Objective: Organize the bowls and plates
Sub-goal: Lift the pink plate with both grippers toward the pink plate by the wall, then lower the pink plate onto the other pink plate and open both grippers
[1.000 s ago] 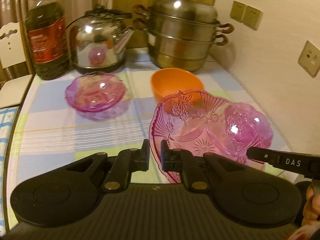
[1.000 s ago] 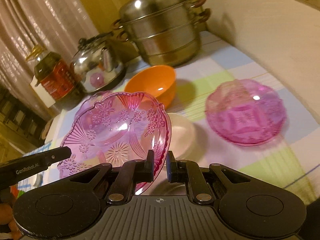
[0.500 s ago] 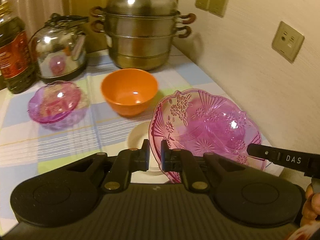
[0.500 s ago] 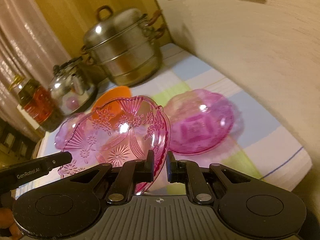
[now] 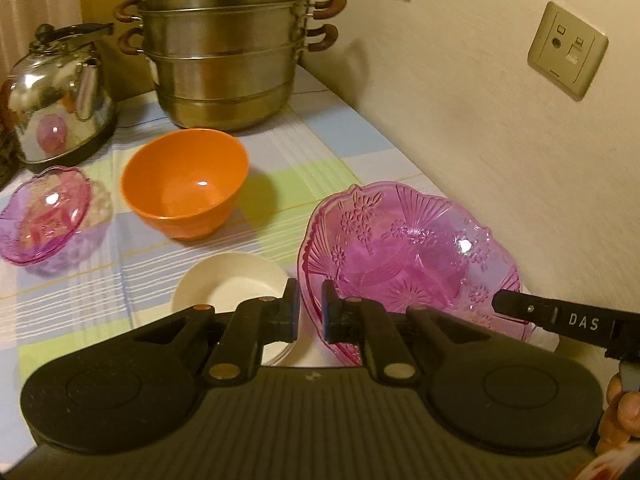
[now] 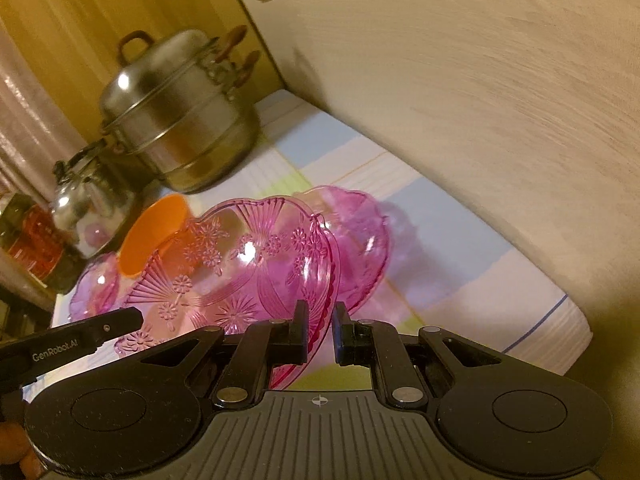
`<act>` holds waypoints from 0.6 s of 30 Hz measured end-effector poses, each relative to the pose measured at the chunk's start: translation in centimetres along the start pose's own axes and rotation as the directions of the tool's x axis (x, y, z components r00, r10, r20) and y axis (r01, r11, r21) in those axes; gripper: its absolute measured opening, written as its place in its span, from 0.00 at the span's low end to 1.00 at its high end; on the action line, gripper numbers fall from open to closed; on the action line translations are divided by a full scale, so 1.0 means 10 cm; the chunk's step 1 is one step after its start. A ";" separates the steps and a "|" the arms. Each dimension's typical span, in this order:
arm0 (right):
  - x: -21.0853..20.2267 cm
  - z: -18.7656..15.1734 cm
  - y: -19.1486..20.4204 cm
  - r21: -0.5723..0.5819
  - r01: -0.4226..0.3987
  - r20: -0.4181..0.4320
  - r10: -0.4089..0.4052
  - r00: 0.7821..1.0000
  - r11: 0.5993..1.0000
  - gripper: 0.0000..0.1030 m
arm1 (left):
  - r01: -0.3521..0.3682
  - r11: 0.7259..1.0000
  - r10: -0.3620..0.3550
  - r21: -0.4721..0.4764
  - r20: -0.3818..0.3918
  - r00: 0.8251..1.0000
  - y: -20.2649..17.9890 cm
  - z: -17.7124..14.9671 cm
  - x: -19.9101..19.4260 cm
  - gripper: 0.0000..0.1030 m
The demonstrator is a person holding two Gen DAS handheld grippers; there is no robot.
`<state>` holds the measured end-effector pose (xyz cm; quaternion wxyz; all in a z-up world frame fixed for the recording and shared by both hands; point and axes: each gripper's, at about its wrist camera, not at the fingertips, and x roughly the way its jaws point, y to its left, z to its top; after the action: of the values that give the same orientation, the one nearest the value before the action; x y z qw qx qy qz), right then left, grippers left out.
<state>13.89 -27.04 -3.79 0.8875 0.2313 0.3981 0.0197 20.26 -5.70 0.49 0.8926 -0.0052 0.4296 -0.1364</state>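
Note:
A large pink glass plate (image 5: 400, 248) with a flower pattern hangs tilted over the table, held by its two opposite rims. My left gripper (image 5: 310, 308) is shut on its left rim. My right gripper (image 6: 322, 332) is shut on its right rim. One of the right gripper's fingers (image 5: 560, 318) shows at the plate's far edge in the left wrist view. Just behind and below the plate sits a deep pink glass bowl (image 6: 360, 240) near the wall. An orange bowl (image 5: 184, 188), a white bowl (image 5: 232, 280) and a small pink bowl (image 5: 40, 216) stand on the checked tablecloth (image 5: 320, 152).
A steel steamer pot (image 5: 224, 48) and a shiny kettle (image 5: 56, 96) stand at the back. An oil bottle (image 6: 28, 240) is at the far left. The wall (image 5: 480, 120) with sockets runs close along the table's right side. The table's edge (image 6: 560, 344) lies near the right gripper.
Both grippers have carried the pink plate to the right, toward the wall. It now hangs over the deep pink bowl. The small pink bowl and kettle slid left in the left wrist view.

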 end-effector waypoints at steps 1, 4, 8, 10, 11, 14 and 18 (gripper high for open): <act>0.04 0.02 -0.04 0.007 0.005 -0.002 -0.005 1.000 1.000 0.12 | 0.003 1.000 -0.003 0.001 -0.002 1.000 -0.02 0.02 0.03 0.09; 0.11 0.08 -0.12 0.020 0.014 -0.005 -0.014 1.000 1.000 0.12 | 0.010 1.000 -0.010 0.007 -0.009 1.000 -0.07 0.08 0.15 0.09; 0.22 0.14 -0.22 0.022 0.032 -0.008 -0.032 0.999 0.999 0.12 | 0.012 1.000 -0.012 0.022 -0.019 1.000 -0.13 0.16 0.32 0.09; 0.28 0.17 -0.25 0.020 0.040 -0.011 -0.040 0.999 0.999 0.12 | 0.013 1.000 -0.012 0.027 -0.024 1.000 -0.16 0.19 0.39 0.09; 0.31 0.18 -0.27 0.019 0.043 -0.013 -0.043 0.999 0.999 0.12 | 0.012 0.999 -0.011 0.030 -0.026 1.000 -0.17 0.20 0.43 0.09; 0.38 0.23 -0.32 0.018 0.051 -0.014 -0.051 0.999 0.999 0.12 | 0.011 0.999 -0.010 0.039 -0.035 0.999 -0.18 0.24 0.54 0.09; 0.47 0.30 -0.35 0.010 0.062 -0.011 -0.062 0.998 0.998 0.12 | 0.008 0.999 -0.006 0.049 -0.047 0.999 -0.18 0.27 0.69 0.09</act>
<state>18.74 -30.31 -6.80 0.8842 0.2236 0.4101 -0.0085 26.02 -9.41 -2.84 0.8816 0.0187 0.4471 -0.1501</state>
